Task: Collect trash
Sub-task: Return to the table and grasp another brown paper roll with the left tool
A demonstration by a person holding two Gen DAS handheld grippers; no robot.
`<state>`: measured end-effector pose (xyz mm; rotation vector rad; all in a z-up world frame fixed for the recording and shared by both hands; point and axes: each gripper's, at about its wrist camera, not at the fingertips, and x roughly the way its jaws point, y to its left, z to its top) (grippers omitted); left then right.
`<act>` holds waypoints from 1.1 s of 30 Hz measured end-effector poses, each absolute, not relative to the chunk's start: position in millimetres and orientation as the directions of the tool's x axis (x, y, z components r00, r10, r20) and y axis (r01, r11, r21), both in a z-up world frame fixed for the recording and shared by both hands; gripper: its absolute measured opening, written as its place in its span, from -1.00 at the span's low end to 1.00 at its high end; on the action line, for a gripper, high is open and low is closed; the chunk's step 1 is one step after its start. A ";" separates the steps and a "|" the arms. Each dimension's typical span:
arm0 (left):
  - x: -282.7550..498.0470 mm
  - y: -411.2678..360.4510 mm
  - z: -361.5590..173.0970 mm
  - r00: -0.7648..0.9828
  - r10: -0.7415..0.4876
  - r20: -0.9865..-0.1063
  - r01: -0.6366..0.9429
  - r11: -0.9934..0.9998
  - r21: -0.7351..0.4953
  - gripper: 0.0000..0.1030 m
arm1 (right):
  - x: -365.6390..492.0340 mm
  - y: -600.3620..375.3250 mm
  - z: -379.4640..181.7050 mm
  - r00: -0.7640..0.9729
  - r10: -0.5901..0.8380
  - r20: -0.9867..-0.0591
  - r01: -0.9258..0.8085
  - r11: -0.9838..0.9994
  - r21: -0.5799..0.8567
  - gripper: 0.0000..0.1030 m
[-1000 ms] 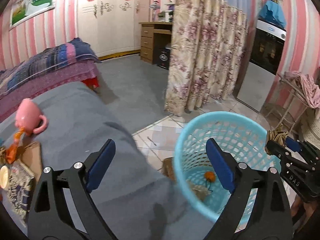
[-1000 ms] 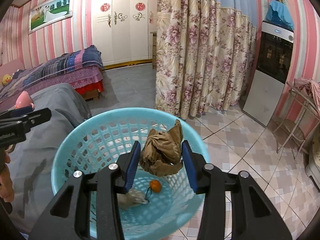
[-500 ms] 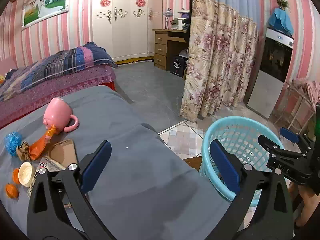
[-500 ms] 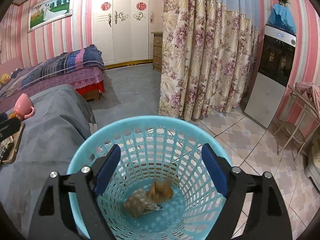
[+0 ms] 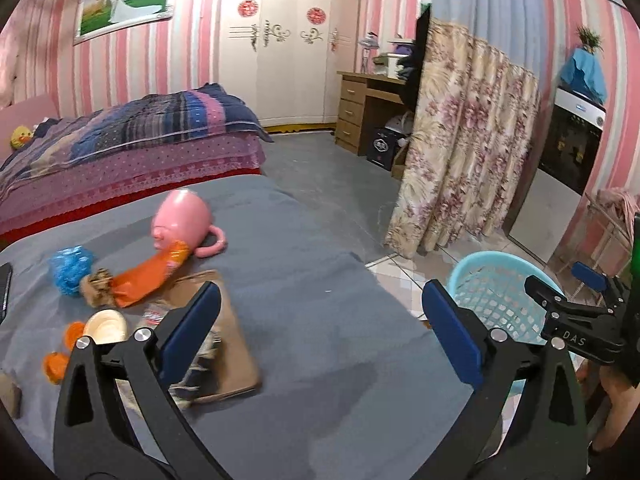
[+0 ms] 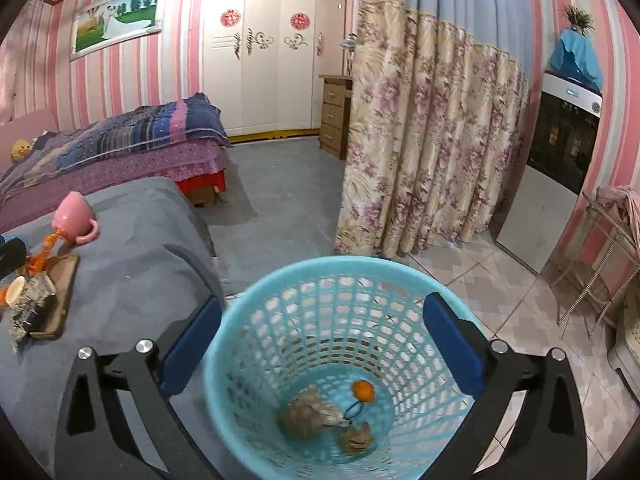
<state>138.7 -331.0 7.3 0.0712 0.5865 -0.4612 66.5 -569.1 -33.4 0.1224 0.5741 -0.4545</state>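
The right claw (image 6: 322,344) hangs over the blue basket (image 6: 280,280), which stands on the tiled floor just beside the grey-covered counter (image 5: 320,280); its jaws are opening, nearly spread to their widest, and nothing is between them. At the basket's bottom lie a crumpled brown paper wad (image 6: 308,414), a smaller brown scrap (image 6: 356,440) and a small orange piece (image 6: 363,390), so this drop reads as done and the step in hand is the turn to the next pickup. The left claw (image 5: 320,328) is spread wide too and empty, pointing down over the counter, with the rest of the trash lying ahead and to its left: an orange wrapper (image 5: 148,276) whose end touches the mouth of a tipped pink mug (image 5: 182,220), a blue crumpled ball (image 5: 70,268) next to a brown crumple (image 5: 96,288), a small pale cup (image 5: 106,326), orange bits (image 5: 56,364), and a printed packet (image 5: 192,360) lying on a flat piece of brown cardboard (image 5: 236,352). The mug is probably not trash and is best left alone. The next move calls for the left claw to swing toward that cluster, settle on one piece, most likely the packet or the wrapper nearest its fingers, and straddle it before closing. The wrapper is thin and lies flat, so the fingers would need to come down low to pinch it without dragging the mug. The right claw can clear the basket meanwhile.
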 end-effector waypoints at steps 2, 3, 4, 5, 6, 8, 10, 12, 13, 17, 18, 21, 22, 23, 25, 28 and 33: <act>139.6 -311.9 9.5 0.744 -0.381 -0.549 0.413 0.908 -0.069 0.89 | 69.5 -555.0 -30.7 0.755 -0.365 -0.545 0.431 0.902 -0.007 0.91; 140.3 -305.7 10.6 0.747 -0.374 -0.549 0.404 0.912 -0.071 0.89 | 70.9 -549.1 -30.2 0.758 -0.360 -0.543 0.425 0.905 -0.007 0.91; 140.9 -294.9 11.7 0.753 -0.362 -0.549 0.389 0.918 -0.072 0.89 | 73.2 -540.9 -29.6 0.763 -0.352 -0.542 0.414 0.910 -0.007 0.91; 141.2 -285.8 12.4 0.759 -0.350 -0.549 0.377 0.924 -0.069 0.89 | 75.1 -536.6 -29.2 0.766 -0.346 -0.542 0.407 0.914 -0.008 0.91; 141.3 -278.0 12.8 0.764 -0.340 -0.548 0.366 0.928 -0.064 0.89 | 77.8 -527.2 -28.8 0.771 -0.336 -0.542 0.393 0.920 -0.011 0.91; 141.0 -262.3 13.5 0.778 -0.312 -0.545 0.343 0.938 -0.047 0.89 | 81.6 -509.5 -26.5 0.783 -0.315 -0.537 0.366 0.930 -0.012 0.91; 140.7 -243.0 13.5 0.793 -0.278 -0.542 0.310 0.950 -0.033 0.89 | 84.6 -496.7 -26.5 0.792 -0.297 -0.534 0.348 0.938 -0.005 0.91; 139.8 -225.3 12.1 0.800 -0.261 -0.541 0.290 0.956 -0.033 0.89 | 88.6 -479.5 -27.0 0.801 -0.271 -0.534 0.319 0.948 -0.002 0.91; 139.3 -215.3 10.2 0.803 -0.247 -0.542 0.274 0.961 -0.032 0.89 | 90.5 -472.2 -27.8 0.803 -0.262 -0.535 0.308 0.951 -0.004 0.91; 139.3 -181.9 0.1 0.805 -0.205 -0.556 0.229 0.973 -0.027 0.89 | 98.3 -446.4 -31.8 0.807 -0.228 -0.545 0.270 0.963 -0.003 0.91; 140.1 -175.4 -2.7 0.805 -0.196 -0.560 0.221 0.975 -0.023 0.89 | 99.5 -439.3 -32.8 0.809 -0.223 -0.545 0.264 0.965 -0.003 0.91; 142.5 -148.7 -13.4 0.802 -0.155 -0.577 0.180 0.983 -0.014 0.89 | 103.3 -421.8 -36.6 0.811 -0.208 -0.547 0.246 0.969 -0.004 0.91; 142.6 -140.8 -16.2 0.801 -0.147 -0.581 0.169 0.985 -0.015 0.89 | 105.3 -416.3 -38.3 0.810 -0.203 -0.550 0.238 0.971 -0.007 0.91; 142.6 -129.4 -18.7 0.801 -0.133 -0.583 0.150 0.988 -0.019 0.89 | 107.8 -411.0 -40.1 0.808 -0.198 -0.555 0.230 0.973 -0.013 0.91; 142.9 -107.4 -22.7 0.807 -0.101 -0.582 0.109 0.994 -0.023 0.89 | 109.6 -400.2 -42.5 0.807 -0.190 -0.559 0.215 0.976 -0.022 0.91; 145.5 -81.3 -30.0 0.800 -0.069 -0.596 0.067 0.997 -0.026 0.89 | 113.1 -387.9 -45.9 0.806 -0.181 -0.564 0.195 0.980 -0.037 0.91; 153.2 -32.0 -51.4 0.772 0.016 -0.635 -0.018 1.000 0.003 0.89 | 116.5 -372.1 -48.0 0.804 -0.183 -0.566 0.184 0.981 -0.056 0.91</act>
